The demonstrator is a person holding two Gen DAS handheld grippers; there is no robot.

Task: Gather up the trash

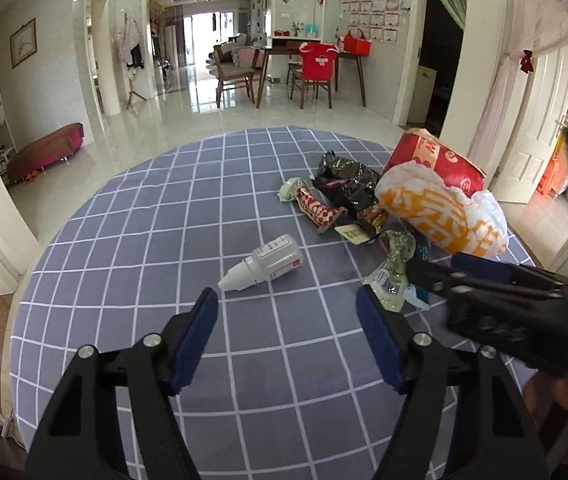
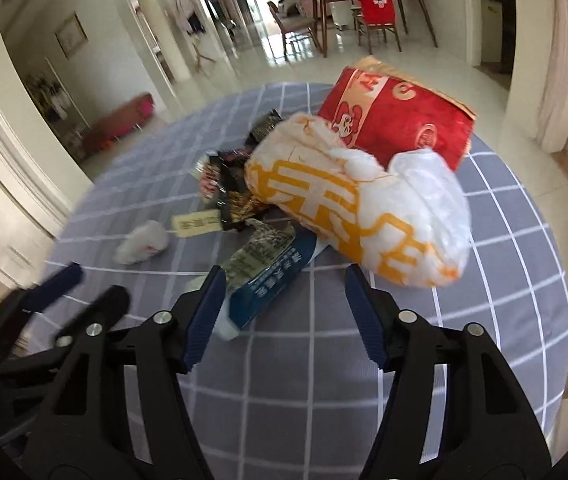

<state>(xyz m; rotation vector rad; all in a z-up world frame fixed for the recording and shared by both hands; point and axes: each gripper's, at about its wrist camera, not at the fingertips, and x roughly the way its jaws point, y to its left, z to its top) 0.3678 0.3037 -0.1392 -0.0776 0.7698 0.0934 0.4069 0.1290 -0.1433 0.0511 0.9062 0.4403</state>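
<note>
Trash lies on a round table with a grey checked cloth (image 1: pixel 172 216). A small white bottle (image 1: pixel 262 264) lies on its side just ahead of my open, empty left gripper (image 1: pixel 286 308). A white-and-orange plastic bag (image 2: pixel 360 204) leans on a red paper bag (image 2: pixel 400 120); dark snack wrappers (image 1: pixel 348 184) and a clear crumpled wrapper (image 1: pixel 394 268) lie beside them. My right gripper (image 2: pixel 284 292) is open and empty over the cloth, with a blue wrapper (image 2: pixel 272 284) by its left finger and the plastic bag just ahead to the right.
The right gripper's body (image 1: pixel 524 304) reaches in at the right of the left wrist view. The left gripper (image 2: pixel 64 292) shows blurred at the lower left of the right wrist view. Beyond the table are a tiled floor, dining chairs (image 1: pixel 316 72) and a low bench (image 1: pixel 48 148).
</note>
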